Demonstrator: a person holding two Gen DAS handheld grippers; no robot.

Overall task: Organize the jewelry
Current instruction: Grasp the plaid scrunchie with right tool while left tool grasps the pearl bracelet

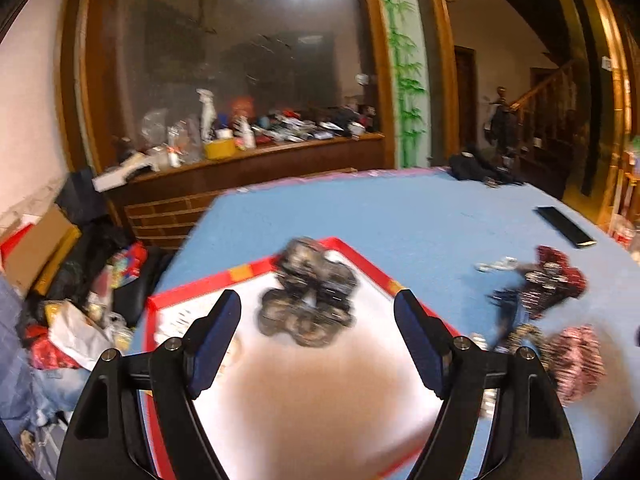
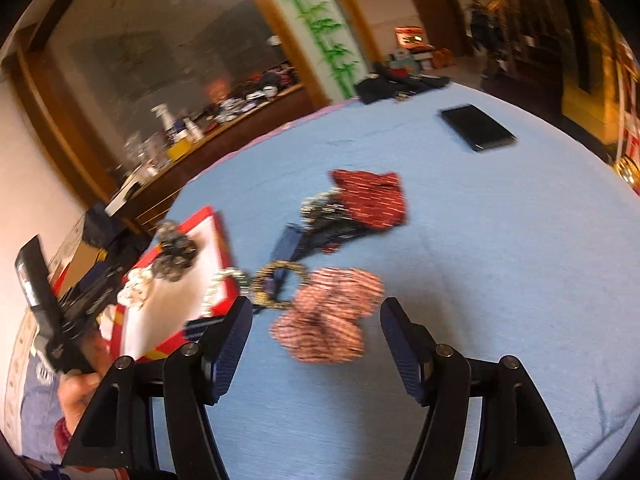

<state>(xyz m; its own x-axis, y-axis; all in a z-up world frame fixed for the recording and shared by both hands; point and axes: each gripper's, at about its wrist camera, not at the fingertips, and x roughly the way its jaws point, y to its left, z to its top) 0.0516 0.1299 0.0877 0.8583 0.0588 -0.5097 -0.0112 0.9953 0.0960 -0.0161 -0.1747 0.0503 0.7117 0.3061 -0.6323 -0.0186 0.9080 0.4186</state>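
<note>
- On the blue tabletop [image 2: 460,248], the loose pieces lie in a cluster ahead of my right fingers [image 2: 316,314]: a pink striped scrunchie [image 2: 328,320] nearest, a gold beaded ring [image 2: 280,284] touching its far-left edge, a dark red patterned scrunchie [image 2: 372,196] further out, and a dark tangle [image 2: 320,220] between them that I can't resolve through the blur.
- Right fingers stand wide apart with nothing between them, the pink striped scrunchie just beyond the tips.
- Left fingers [image 1: 318,308] are also wide and carry nothing; they hang over the red-rimmed tray [image 1: 372,268].
- Tray contents: one dark mottled scrunchie [image 1: 308,292] on the white floor towards the far corner; the right view also shows a pale beaded piece [image 2: 136,288] nearer the front edge. A silvery beaded strand [image 2: 224,284] lies at the tray's rim; inside or draped over it, I can't tell.
- Handling, my judgement: the scrunchies look like light, soft gathered fabric. They should squash under the pads and not slip much. I'd pinch across one bunched lobe, not span the whole loop.
- The gold beaded ring looks small, hard and likely slippery. Grip across the band, gently, or it may squirt out.
- Risk: the ring touches the pink striped scrunchie, so lifting either could drag the other.
- Black flat case [image 2: 476,128] sits well apart at the far side, closed; contents unknown.
</note>
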